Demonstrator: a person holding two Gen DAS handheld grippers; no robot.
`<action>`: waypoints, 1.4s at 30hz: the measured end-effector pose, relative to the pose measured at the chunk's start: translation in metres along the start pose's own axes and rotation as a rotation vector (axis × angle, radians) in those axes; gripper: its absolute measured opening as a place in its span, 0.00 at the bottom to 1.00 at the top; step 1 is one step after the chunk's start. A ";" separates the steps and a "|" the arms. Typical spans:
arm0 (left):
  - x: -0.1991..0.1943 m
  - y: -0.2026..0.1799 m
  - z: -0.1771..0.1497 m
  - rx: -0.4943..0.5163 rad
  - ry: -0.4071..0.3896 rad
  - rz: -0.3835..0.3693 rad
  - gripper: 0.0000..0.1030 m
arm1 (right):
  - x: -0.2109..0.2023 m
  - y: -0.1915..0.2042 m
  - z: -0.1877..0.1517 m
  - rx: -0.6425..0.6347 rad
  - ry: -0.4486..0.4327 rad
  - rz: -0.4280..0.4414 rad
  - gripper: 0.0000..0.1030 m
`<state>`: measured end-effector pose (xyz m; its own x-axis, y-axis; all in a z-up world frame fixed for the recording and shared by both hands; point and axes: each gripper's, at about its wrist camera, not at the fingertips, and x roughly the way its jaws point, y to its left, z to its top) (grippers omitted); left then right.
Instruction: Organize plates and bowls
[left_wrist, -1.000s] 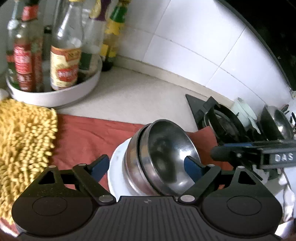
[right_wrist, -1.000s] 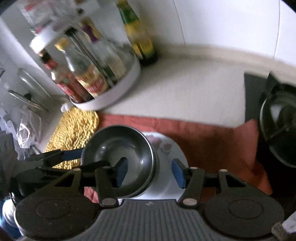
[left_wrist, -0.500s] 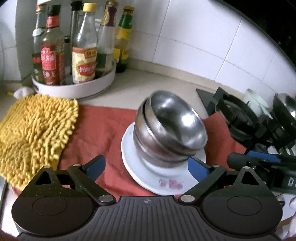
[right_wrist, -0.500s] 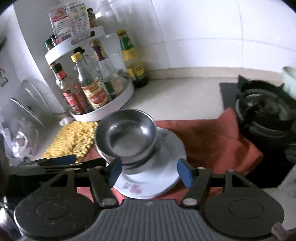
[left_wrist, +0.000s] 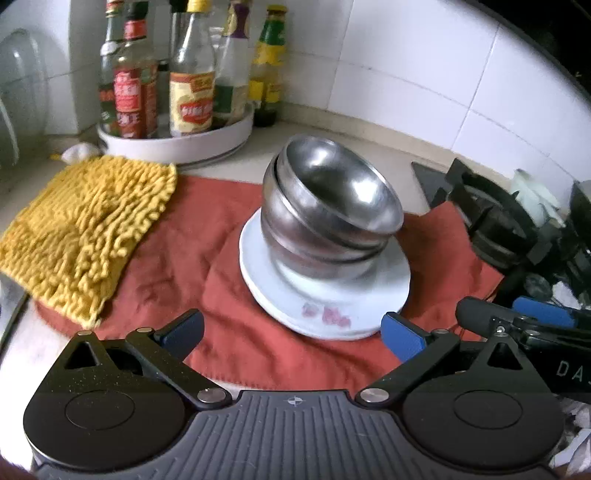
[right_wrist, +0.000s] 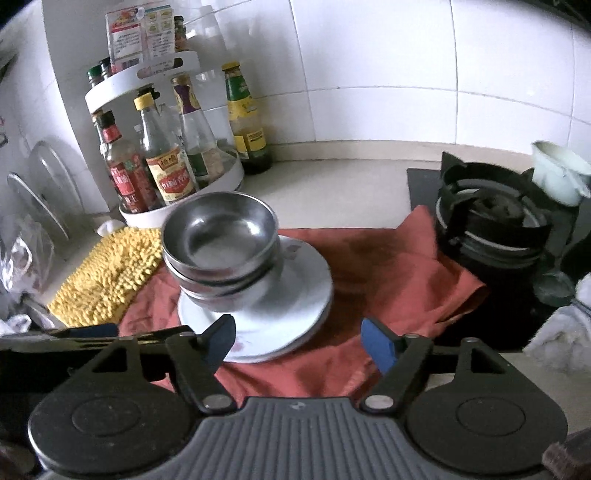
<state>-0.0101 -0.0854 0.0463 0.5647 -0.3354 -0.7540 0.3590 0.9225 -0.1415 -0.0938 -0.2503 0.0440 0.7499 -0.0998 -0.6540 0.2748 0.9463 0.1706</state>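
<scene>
Item: nested steel bowls (left_wrist: 325, 218) on white plates (left_wrist: 325, 295), mid-counter, on a red cloth (left_wrist: 192, 266).

Bowls: stacked, upper one tilted, set off-centre toward the plates' left-rear; plate rim bare at front and right. Cloth: bare on both sides of the plates. Yellow mat (left_wrist: 85, 229): left, overlapping the cloth edge. Bottle rack (right_wrist: 177, 155): behind-left, near the bowls. Stove burner (right_wrist: 491, 225): right, touching the cloth's edge. Left gripper (left_wrist: 291, 334): wide open, empty, just before the plates. Right gripper (right_wrist: 299, 341): wide open, empty, left fingertip over the plate's front rim.
</scene>
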 end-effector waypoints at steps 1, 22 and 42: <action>-0.002 -0.002 -0.003 -0.003 0.004 0.012 1.00 | -0.001 -0.002 -0.002 -0.009 -0.002 -0.002 0.71; -0.035 -0.028 -0.032 0.034 -0.031 0.206 0.99 | -0.020 -0.016 -0.031 -0.054 0.019 0.064 0.73; -0.048 -0.023 -0.036 0.056 -0.076 0.279 0.99 | -0.023 -0.011 -0.035 -0.085 0.016 0.101 0.74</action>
<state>-0.0722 -0.0841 0.0622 0.7006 -0.0853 -0.7084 0.2211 0.9699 0.1019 -0.1346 -0.2474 0.0315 0.7612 0.0021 -0.6486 0.1456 0.9739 0.1740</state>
